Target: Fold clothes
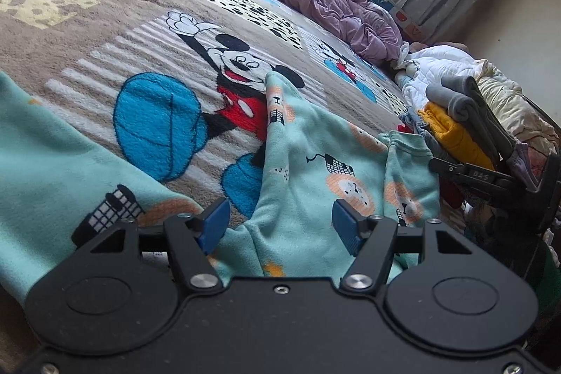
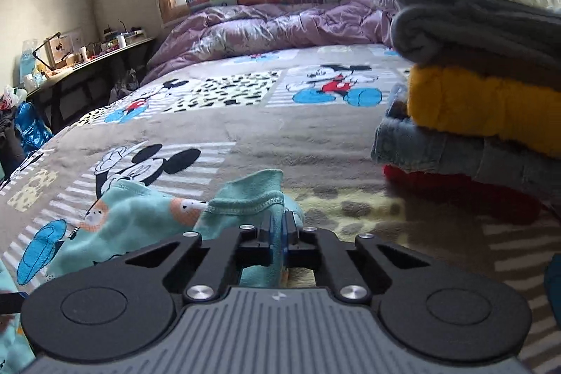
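Observation:
A mint-green child's garment (image 1: pixel 315 146) printed with lions and small buildings lies rumpled on the cartoon-mouse blanket (image 1: pixel 105 41). My left gripper (image 1: pixel 280 226) hovers over it, jaws open, its blue pads (image 1: pixel 214 223) apart, with cloth lying between and beneath them but not pinched. In the right wrist view my right gripper (image 2: pixel 278 226) is shut on the stitched hem of the same garment (image 2: pixel 140 219), and a flap of cloth stands up just past the pads. The right gripper also shows from the side at the garment's right edge (image 1: pixel 491 177).
A stack of folded clothes (image 2: pixel 473 107), grey over yellow, blue-grey and red, stands close on the right. A purple quilt (image 2: pixel 280 23) is bunched at the far side below the window. A cluttered desk (image 2: pixel 87 55) is at the left. White padded clothing (image 1: pixel 455 65) is heaped behind the stack.

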